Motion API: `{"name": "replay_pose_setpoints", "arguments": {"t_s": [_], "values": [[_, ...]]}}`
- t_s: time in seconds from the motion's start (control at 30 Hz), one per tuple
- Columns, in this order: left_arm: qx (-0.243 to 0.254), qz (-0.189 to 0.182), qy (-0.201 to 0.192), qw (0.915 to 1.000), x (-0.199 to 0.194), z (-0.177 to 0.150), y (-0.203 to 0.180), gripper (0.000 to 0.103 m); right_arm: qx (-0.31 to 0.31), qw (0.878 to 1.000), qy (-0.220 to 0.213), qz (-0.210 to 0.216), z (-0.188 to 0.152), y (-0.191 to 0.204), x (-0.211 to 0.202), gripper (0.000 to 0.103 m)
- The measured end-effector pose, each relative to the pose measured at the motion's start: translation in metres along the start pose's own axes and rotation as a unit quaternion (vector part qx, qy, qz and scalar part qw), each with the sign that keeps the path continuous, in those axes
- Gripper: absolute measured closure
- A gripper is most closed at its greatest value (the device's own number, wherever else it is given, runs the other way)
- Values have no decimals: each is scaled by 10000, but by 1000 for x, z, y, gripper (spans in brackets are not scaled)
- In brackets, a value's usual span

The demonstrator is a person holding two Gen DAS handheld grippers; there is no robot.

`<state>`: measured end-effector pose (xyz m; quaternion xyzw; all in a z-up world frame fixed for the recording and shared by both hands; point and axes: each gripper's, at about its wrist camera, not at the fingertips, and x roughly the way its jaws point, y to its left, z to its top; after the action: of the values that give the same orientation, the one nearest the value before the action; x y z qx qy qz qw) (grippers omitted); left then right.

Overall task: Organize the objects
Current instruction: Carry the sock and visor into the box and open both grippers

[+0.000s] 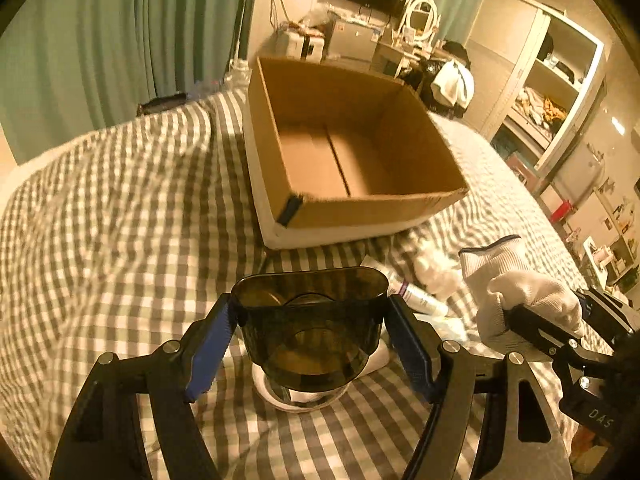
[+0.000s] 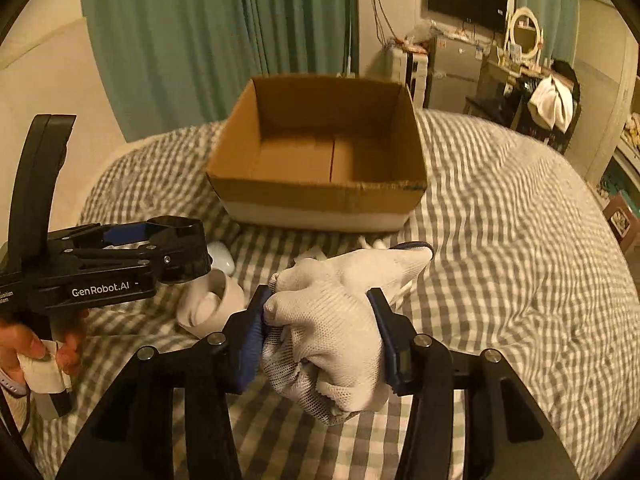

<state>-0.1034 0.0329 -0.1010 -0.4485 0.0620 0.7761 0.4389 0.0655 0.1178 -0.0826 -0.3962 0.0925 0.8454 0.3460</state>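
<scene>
Clenched in the right tool [image 2: 320,332], a bunched white glove [image 2: 332,320] hangs above the checked bed [image 2: 500,260]. Left tool [image 1: 310,340] grips a smoky translucent container [image 1: 310,320]. Ahead stands the open cardboard box [image 2: 320,200]; a white cup [image 2: 212,304] and a tube [image 1: 416,296] lie between.

I'm working in a lived-in bedroom — a bed under a grey-and-white checked cotton cover [image 2: 500,240], long green pleated curtains [image 2: 224,40], a black flat wall-mounted television [image 2: 468,0], an oval white-framed vanity mirror [image 2: 525,38] and open white wardrobe shelves [image 1: 560,80] with clothes.
</scene>
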Motion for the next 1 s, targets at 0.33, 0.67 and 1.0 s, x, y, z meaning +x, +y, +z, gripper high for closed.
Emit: {"name": "replay_pose_setpoints", "arguments": {"t_s": [0.33,0.67,1.0], "values": [[462,67,-254,9986,-44,43,-22,26,-229,9977,-644,40,46,11,-45,56],[804,224,-512,9952,-26,116,-37,26,-131,9960,-855,224,116,-6,-25,57],[1097,212,-425,9928,57,167,-36,26,221,9966,-705,369,186,-42,63,57]]}}
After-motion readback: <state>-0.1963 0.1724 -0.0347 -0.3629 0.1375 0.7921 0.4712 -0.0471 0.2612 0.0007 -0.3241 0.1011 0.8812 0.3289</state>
